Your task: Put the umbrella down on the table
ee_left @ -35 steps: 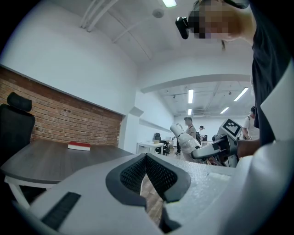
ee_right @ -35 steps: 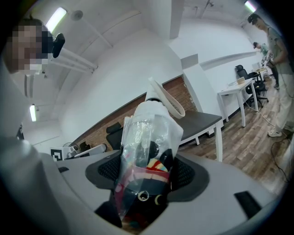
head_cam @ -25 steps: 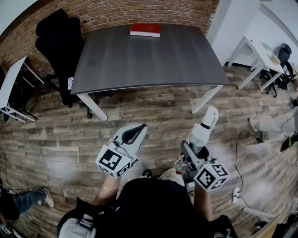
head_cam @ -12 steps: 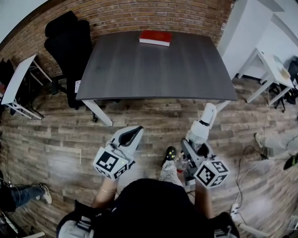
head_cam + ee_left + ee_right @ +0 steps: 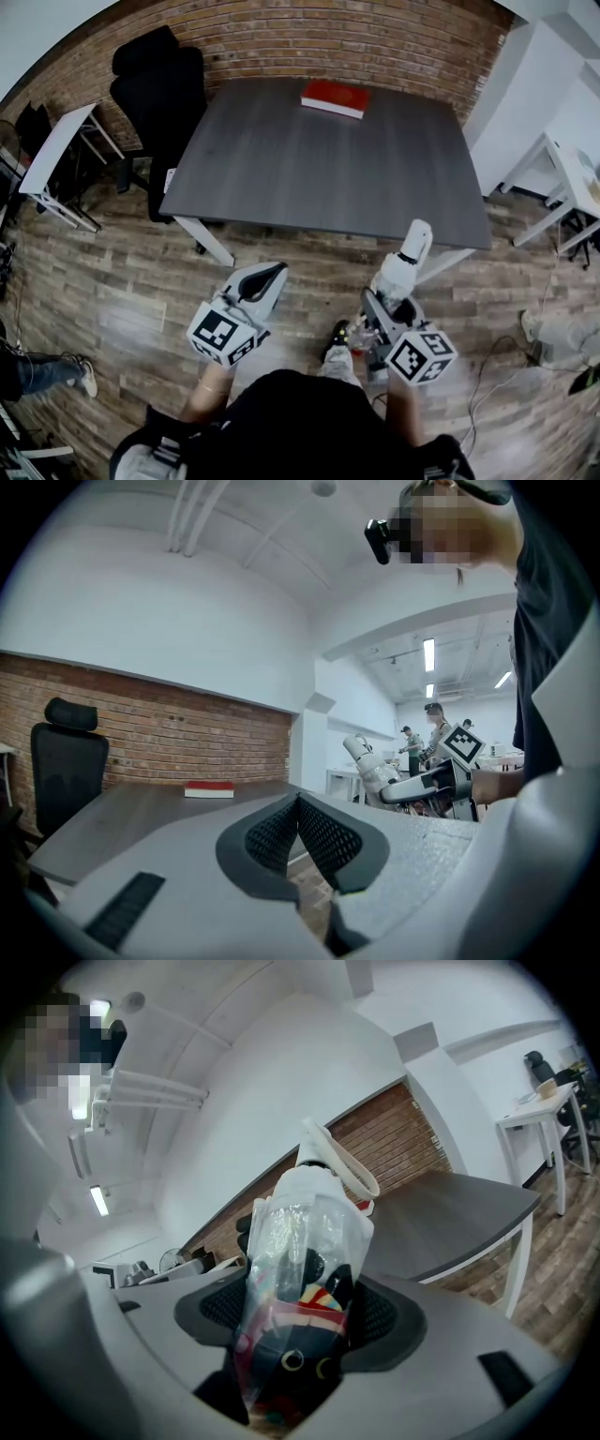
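**Umbrella held short of the table**

At lower right of the head view, the right hand-held gripper (image 5: 382,305) points toward the dark grey rectangular table (image 5: 309,169). It is clenched on a folded umbrella in clear plastic wrap with a white handle (image 5: 405,262), held over the wood-plank floor (image 5: 112,281). The left hand-held gripper (image 5: 267,277), at lower left of centre, is pressed closed and empty. A red book (image 5: 335,97) lies at the table's far edge. A black office chair (image 5: 159,84) stands at upper left before a brick wall (image 5: 375,37).

Dark grey table (image 5: 309,178) on white legs stands on wood-plank floor (image 5: 103,300), one red book (image 5: 335,97) flat near its far edge, black office chair (image 5: 159,89) at far-left corner.
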Tool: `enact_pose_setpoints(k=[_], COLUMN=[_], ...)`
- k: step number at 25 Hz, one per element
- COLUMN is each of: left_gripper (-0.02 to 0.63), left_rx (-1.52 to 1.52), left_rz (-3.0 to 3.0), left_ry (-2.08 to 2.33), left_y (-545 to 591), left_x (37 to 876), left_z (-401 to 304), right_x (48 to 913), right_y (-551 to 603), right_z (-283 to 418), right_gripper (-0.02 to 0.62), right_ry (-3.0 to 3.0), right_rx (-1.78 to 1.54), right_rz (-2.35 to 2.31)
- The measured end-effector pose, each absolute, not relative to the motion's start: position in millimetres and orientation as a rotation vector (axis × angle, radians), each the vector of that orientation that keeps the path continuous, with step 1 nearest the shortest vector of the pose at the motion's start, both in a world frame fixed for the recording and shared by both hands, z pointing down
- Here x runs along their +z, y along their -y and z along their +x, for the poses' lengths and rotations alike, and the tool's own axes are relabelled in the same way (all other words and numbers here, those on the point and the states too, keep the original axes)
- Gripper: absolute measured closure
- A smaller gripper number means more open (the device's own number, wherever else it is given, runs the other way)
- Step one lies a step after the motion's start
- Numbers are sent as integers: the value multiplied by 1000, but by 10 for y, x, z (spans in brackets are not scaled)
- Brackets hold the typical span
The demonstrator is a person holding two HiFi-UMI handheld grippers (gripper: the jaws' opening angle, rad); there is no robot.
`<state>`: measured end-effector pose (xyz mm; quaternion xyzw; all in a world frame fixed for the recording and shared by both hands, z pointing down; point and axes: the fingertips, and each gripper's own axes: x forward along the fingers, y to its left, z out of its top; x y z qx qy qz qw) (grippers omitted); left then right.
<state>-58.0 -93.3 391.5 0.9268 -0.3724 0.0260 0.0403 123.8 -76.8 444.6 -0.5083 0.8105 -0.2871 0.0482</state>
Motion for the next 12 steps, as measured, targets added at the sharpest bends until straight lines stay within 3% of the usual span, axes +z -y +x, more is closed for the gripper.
enact_pose_setpoints(k=[12], left_gripper=[609], left_rx=[99], left_rz=[2797], left_ry=[1208], left_y=[1627], left_x=[3896], left_z=[-196], right_x=[4433], right_y=[1540], right_z=[1540], right_gripper=[304], right_ry=[-2536], right_rx=[-917], right_rz=[-1475])
